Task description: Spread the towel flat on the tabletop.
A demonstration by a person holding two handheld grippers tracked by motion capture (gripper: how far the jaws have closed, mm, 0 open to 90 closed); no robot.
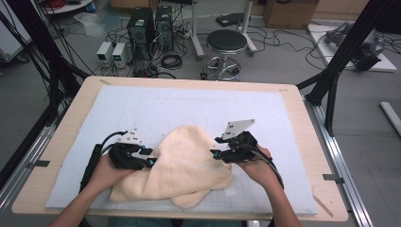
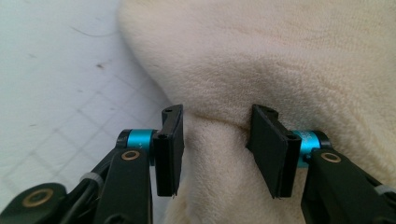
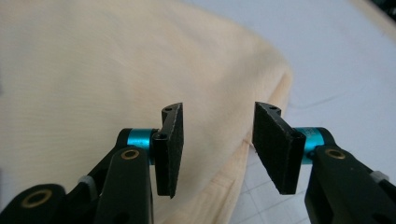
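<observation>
A cream towel [image 1: 182,163] lies crumpled and partly folded on the pale blue mat [image 1: 189,109]. My left gripper [image 1: 150,162] sits at the towel's left edge, open, and in the left gripper view its jaws straddle a raised fold of the towel [image 2: 280,60] without closing on it; the gripper's midpoint [image 2: 217,149] is over the fabric. My right gripper [image 1: 213,154] is at the towel's right side, open. In the right gripper view the towel's hemmed edge [image 3: 238,163] runs between the jaws, with the gripper [image 3: 217,149] spread around it.
The mat covers a wooden table [image 1: 302,109]. A small clear tape piece [image 1: 230,191] lies on the mat near the towel's front right. Beyond the table stand a stool [image 1: 226,45], computer towers [image 1: 142,28] and black frame posts [image 1: 340,52].
</observation>
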